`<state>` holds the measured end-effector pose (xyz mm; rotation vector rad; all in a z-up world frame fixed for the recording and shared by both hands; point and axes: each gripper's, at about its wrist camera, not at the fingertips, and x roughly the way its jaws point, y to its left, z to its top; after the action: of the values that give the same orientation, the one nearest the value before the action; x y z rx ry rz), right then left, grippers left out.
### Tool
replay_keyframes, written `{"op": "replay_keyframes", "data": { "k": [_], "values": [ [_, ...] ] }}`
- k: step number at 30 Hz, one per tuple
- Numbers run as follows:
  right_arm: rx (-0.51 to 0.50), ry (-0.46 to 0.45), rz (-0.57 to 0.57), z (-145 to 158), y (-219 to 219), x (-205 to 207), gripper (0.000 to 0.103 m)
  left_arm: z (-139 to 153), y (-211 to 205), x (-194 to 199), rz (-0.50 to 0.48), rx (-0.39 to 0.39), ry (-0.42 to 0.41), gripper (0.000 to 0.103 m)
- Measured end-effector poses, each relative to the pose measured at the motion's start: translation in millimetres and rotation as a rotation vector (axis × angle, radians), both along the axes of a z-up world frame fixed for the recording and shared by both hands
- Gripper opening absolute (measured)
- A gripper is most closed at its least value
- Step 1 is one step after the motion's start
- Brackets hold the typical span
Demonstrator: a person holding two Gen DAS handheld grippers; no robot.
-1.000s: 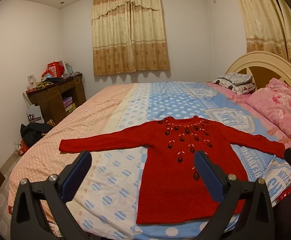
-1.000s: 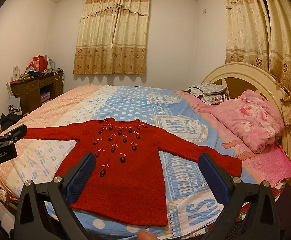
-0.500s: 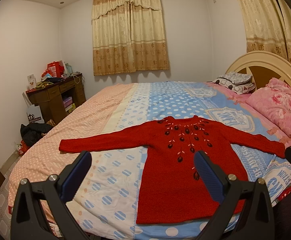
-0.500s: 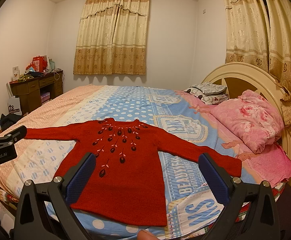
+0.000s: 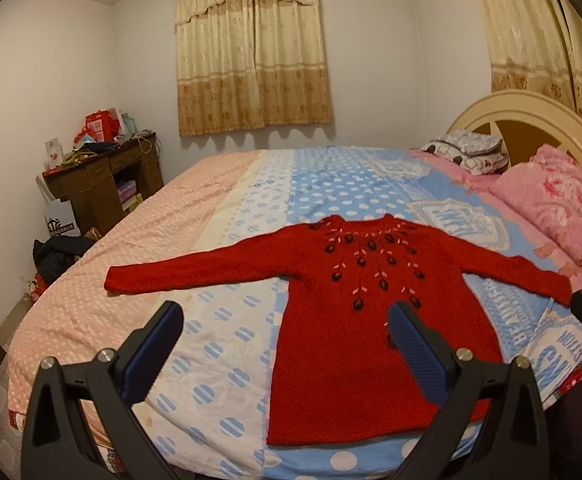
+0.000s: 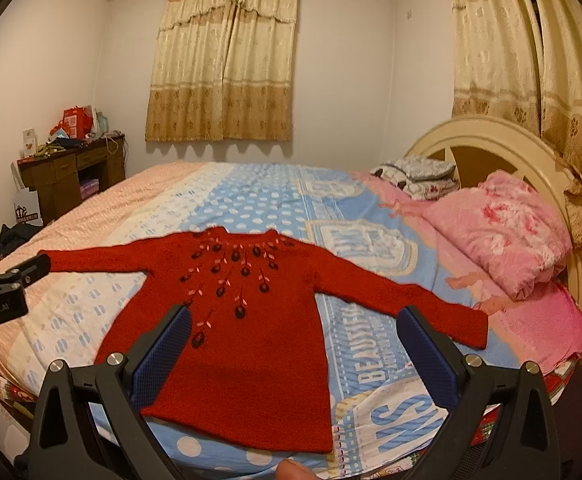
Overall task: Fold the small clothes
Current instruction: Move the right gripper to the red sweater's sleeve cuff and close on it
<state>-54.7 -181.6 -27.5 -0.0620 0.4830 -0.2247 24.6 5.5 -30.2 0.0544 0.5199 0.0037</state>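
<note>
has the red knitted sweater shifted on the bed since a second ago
No. The red knitted sweater lies spread flat in the same spot, its collar by the same shield print on the blue polka-dot bedsheet.

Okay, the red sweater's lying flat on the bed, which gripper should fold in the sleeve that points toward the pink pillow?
Probably the right gripper: open, facing that sleeve of the red sweater; the left gripper faces the other sleeve.

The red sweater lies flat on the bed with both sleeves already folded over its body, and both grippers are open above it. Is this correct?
Not quite. On the red sweater both sleeves are spread straight out to the sides, not folded; both wrist views show this. The rest is right: it lies flat on the bed, and the left gripper and right gripper are open.
</note>
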Motion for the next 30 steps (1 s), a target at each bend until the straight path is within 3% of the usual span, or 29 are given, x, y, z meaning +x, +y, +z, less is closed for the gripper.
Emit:
{"op": "replay_keyframes", "data": {
  "k": [10,30],
  "values": [
    [0.079,0.092,-0.053,-42.6,-49.6,41.2,0.102,-26.6,-11.0,46.0,-0.019,0.043,0.065,0.103],
    [0.183,0.229,-0.298,-110.6,-192.8,109.4,0.102,-74.7,-60.1,145.7,-0.068,0.118,0.206,0.103]
  ]
}}
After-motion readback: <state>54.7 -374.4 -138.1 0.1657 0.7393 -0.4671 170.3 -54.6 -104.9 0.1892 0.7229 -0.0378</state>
